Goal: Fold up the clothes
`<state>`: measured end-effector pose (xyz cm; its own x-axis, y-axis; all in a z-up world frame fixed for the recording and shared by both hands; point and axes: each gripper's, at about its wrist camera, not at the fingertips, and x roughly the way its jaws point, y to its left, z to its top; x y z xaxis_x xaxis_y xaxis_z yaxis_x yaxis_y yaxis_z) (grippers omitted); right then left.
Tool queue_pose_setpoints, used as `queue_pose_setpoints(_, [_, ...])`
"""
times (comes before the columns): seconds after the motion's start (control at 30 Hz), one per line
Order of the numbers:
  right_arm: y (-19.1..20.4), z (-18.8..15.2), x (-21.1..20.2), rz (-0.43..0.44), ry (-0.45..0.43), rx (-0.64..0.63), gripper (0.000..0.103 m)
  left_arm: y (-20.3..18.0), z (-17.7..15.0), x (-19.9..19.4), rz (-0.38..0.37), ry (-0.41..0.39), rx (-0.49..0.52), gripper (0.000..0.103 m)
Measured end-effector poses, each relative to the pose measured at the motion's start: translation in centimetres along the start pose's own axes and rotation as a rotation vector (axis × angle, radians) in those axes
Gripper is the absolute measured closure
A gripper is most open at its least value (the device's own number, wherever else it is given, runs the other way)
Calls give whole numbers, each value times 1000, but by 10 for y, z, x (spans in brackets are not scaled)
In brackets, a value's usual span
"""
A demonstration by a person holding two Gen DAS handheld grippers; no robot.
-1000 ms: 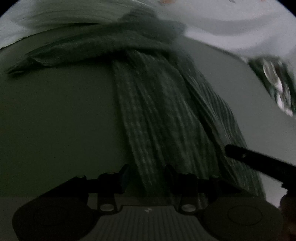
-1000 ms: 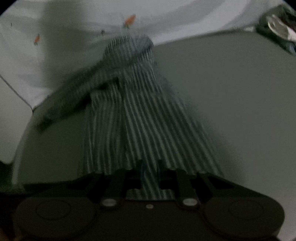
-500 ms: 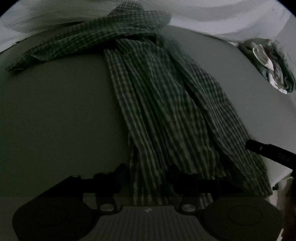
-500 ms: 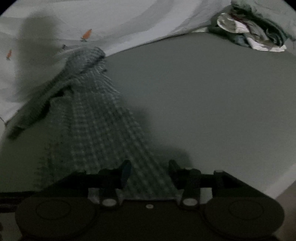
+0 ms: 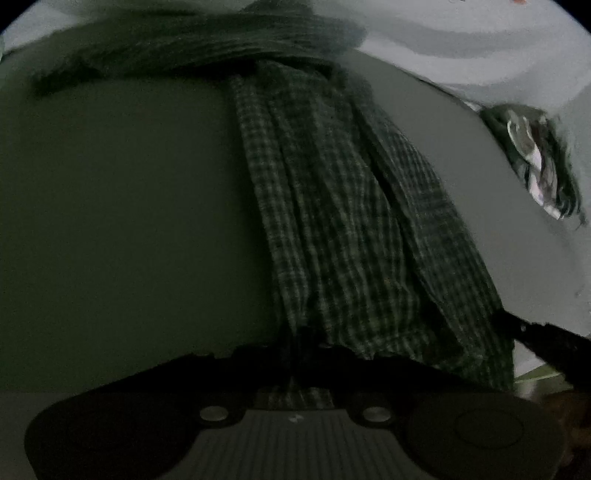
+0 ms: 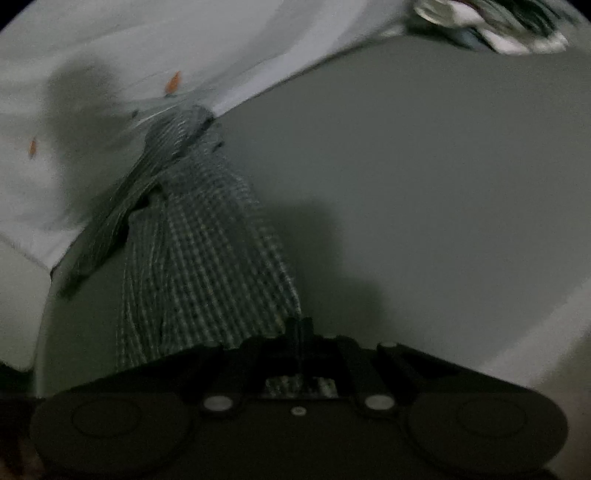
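checked shirt (image 5: 343,229): dark green-and-white, bunched lengthwise on grey surface (image 5: 110,221) (dim light); left gripper (image 5: 295,343) and right gripper (image 6: 300,332) both clamped on its hem.

Bedroom: printed bedsheet (image 6: 122,55), clothes pile (image 6: 495,22)

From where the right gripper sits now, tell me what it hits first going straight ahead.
The right gripper is shut on the checked shirt's hem, so that cloth comes first; past it, probably the grey table. Depth is unclear.
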<state>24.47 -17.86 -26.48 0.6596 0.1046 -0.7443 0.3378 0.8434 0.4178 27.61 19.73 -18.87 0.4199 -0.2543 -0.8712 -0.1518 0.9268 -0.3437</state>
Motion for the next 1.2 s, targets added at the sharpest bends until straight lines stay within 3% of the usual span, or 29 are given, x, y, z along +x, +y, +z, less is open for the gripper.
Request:
queue_pose_setpoints(0.17, [0,-1,16,-118,73,-75,97,19,6,5,-55,54,-105,95])
queue_pose_setpoints(0.27, [11,11,13,-143,14,-82,59,27,13,-5,-74,4,-119,83])
queue_pose_setpoints(0.37, [24,27,14,-125,-55,-104,62,44,25,-17,-62,-82,-167,76])
queue_pose_setpoints(0.4, [30,34,18,-99,-78,-109,72,51,31,-21,-48,-115,-188,72])
queue_pose_setpoints(0.5, [47,55,34,-46,-94,-144,89,71,51,-29,8,-194,-250,67])
queue_pose_setpoints(0.77, [98,121,95,58,-117,-217,90,139,119,-29,159,-313,-439,59])
queue_pose_setpoints(0.97, [136,179,162,92,-116,-246,89,203,174,-21,295,-378,-562,42])
queue_pose_setpoints(1.2, [186,226,253,133,-83,-271,89,245,214,-5,373,-402,-540,29])
